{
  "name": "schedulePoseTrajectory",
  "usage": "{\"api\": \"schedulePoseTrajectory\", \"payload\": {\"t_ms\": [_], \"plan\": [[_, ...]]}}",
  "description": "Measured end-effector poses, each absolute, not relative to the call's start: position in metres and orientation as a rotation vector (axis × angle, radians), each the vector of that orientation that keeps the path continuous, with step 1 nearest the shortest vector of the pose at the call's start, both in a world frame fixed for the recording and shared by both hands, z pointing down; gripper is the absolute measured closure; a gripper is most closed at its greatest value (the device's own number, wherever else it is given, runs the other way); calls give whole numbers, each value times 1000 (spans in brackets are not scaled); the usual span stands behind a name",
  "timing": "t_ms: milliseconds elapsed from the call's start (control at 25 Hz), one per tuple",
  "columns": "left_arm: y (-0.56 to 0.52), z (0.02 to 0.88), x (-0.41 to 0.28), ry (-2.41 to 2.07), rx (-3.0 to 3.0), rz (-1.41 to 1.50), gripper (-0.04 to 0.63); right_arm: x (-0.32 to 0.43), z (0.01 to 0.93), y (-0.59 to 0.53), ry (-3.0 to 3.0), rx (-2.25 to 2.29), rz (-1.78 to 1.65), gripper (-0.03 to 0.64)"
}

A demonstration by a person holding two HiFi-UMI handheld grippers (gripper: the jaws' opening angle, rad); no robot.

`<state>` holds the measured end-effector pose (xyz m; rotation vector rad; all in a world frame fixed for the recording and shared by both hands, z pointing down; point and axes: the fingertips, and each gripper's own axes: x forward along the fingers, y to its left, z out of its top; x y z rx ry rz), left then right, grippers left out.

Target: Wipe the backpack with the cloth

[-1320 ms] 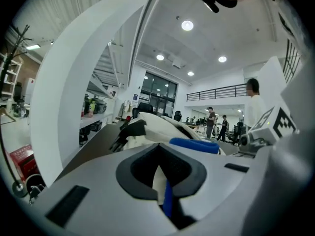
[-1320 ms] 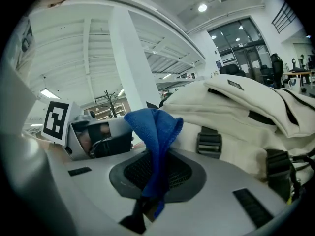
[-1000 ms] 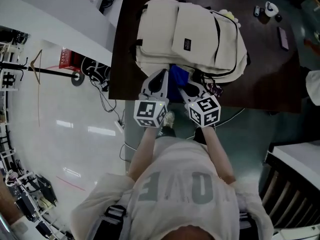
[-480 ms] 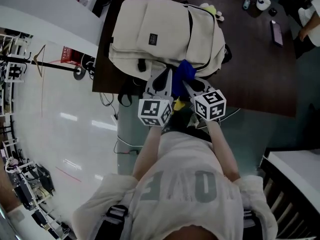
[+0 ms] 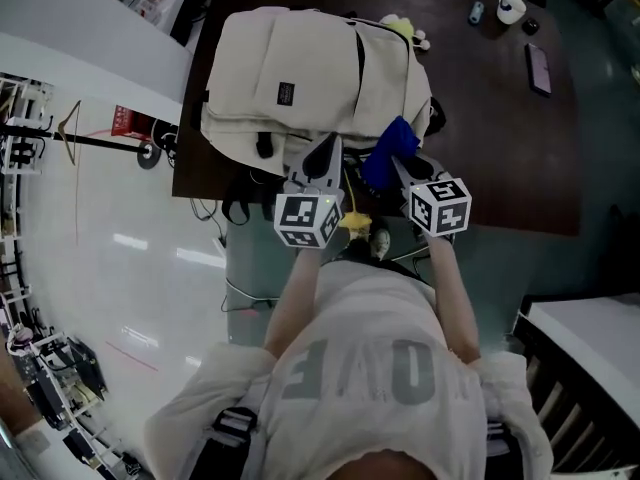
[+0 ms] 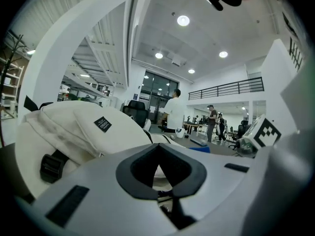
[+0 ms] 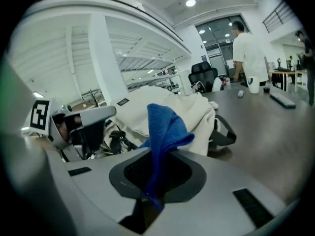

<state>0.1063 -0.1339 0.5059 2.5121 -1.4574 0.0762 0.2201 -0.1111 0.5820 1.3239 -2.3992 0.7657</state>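
Nearest, the left hand-held gripper [image 5: 322, 164] has its jaws pressed together on nothing. The right hand-held gripper [image 5: 399, 168] pinches the cloth [image 5: 391, 149], held at the near right edge of the backpack [image 5: 300, 68], which lies on the bench [image 5: 500, 138]. Wiping seems barely begun, with nearly all the fabric left to do.

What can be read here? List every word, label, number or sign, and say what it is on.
"OVE": big grey letters on the person's shirt, upside down; the letter before them is unclear.
Dark label on the backpack: too small and blurred to read.
White print on the red object on the floor: too small to read.
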Motion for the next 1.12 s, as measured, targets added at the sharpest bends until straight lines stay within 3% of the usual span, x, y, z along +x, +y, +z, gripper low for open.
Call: {"api": "schedulePoseTrajectory", "payload": {"t_ms": [600,1120], "plan": [[-143,502,130,-1382,2551,61,591,296,571,-118,-2293,1578,737,574],[-178,494,183,-1198,2630,37,591,357,507,-253,-2187,1623,219,574]]}}
